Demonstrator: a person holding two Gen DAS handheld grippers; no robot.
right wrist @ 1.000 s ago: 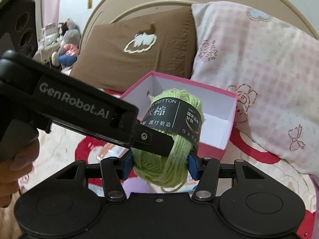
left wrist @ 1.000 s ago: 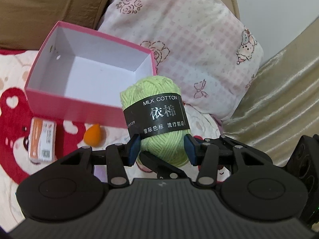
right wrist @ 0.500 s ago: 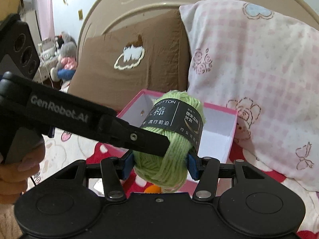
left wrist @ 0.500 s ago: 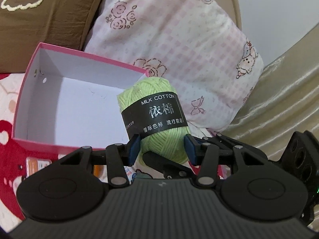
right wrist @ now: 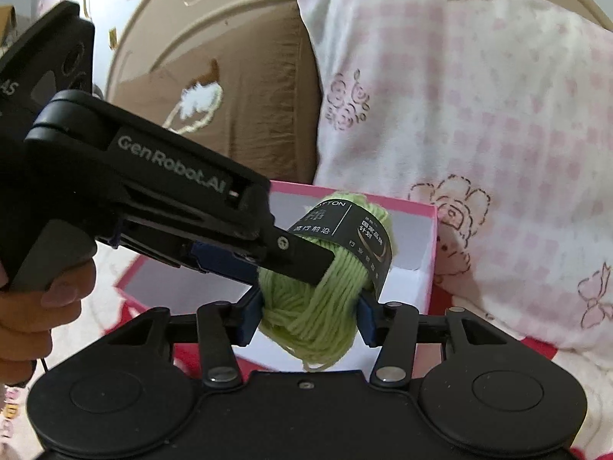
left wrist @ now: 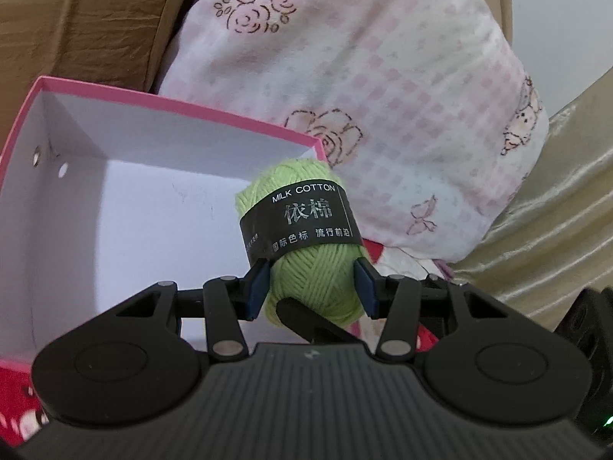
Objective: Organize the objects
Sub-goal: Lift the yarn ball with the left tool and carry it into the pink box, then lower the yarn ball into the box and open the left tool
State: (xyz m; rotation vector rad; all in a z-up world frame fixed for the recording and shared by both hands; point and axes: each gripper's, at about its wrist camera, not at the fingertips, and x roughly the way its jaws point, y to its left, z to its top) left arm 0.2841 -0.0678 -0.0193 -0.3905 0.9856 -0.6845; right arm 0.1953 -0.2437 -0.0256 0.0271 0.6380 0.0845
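Note:
A light green yarn ball (left wrist: 306,245) with a black "MILK COTTON" band is clamped by both grippers at once. My left gripper (left wrist: 312,287) is shut on its lower half. My right gripper (right wrist: 310,316) is shut on it too, from a crossing angle; the yarn also shows in the right wrist view (right wrist: 325,299). The left gripper's body (right wrist: 153,199) crosses the right wrist view from the left. The ball hangs above the right end of an open pink box with a white inside (left wrist: 115,207), also in the right wrist view (right wrist: 429,230).
A pink-checked pillow (left wrist: 383,76) and a brown pillow (left wrist: 95,19) lean behind the box. A beige satin cover (left wrist: 555,211) lies to the right. The red and white bedspread (left wrist: 15,395) shows under the box.
Both grippers have carried the yarn ball forward and up, from in front of the box to over its right end. The orange items on the bedspread have dropped out of view.

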